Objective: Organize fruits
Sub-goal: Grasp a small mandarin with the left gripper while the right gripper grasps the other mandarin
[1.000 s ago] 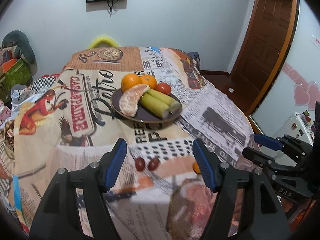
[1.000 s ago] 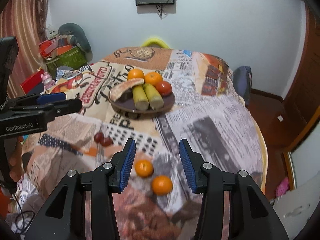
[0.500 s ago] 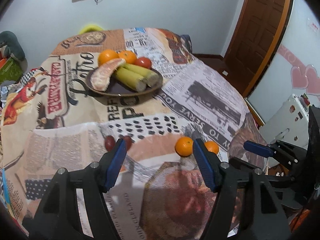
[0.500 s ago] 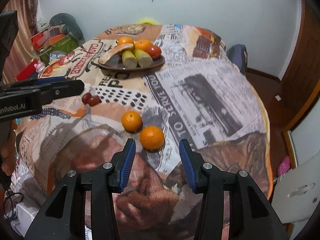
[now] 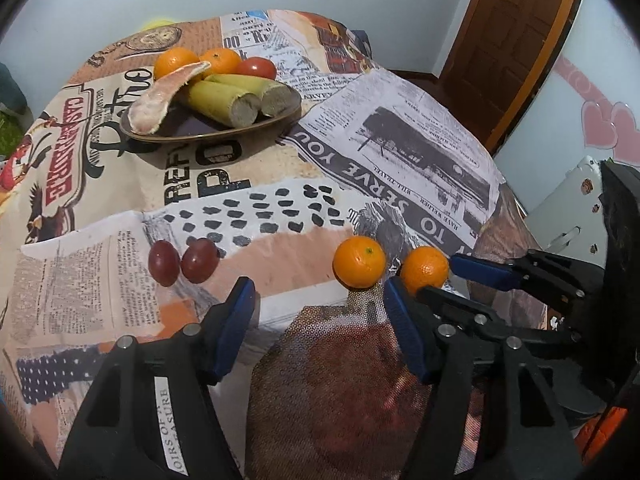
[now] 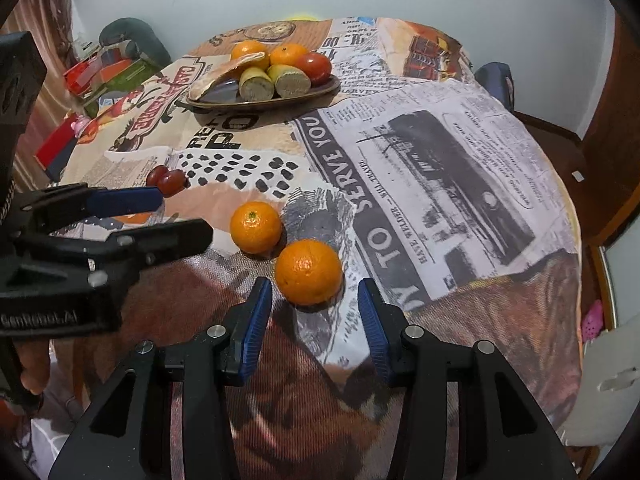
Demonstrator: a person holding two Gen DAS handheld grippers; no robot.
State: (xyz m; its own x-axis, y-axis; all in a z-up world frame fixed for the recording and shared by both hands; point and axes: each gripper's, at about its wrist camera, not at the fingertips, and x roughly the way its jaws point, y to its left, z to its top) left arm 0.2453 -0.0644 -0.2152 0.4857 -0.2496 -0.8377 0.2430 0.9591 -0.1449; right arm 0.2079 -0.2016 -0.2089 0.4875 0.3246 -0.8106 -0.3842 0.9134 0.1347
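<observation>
Step in hand: I am bringing both grippers to the loose fruit on the bench [image 6: 460, 168]; I judge this is the approach before the first pick.
Right gripper [image 6: 316, 308]: its jaws are closing, but the pads do not touch anything. The near orange [image 6: 309, 272] sits at the mouth of the jaws, in the lower middle of the right wrist view, just ahead of the tips.
Left gripper [image 5: 320, 306]: its jaws are closing too, with only cloth between them. The second orange [image 5: 359, 262] is just above its right finger; the two grapes [image 5: 183, 261] are above and left of its left finger.
Goal place: the plate [image 6: 320, 90], at the upper middle of the right wrist view, well apart from the loose fruit. It holds two oranges, a tomato, two yellow-green stalk pieces and a peeled citrus piece.
Next move, my judgement: the right gripper must go a little forward so the near orange is between the pads, then close on it and carry it to the plate.
Risk: the two loose oranges are almost touching, so one finger may push the other orange away.
</observation>
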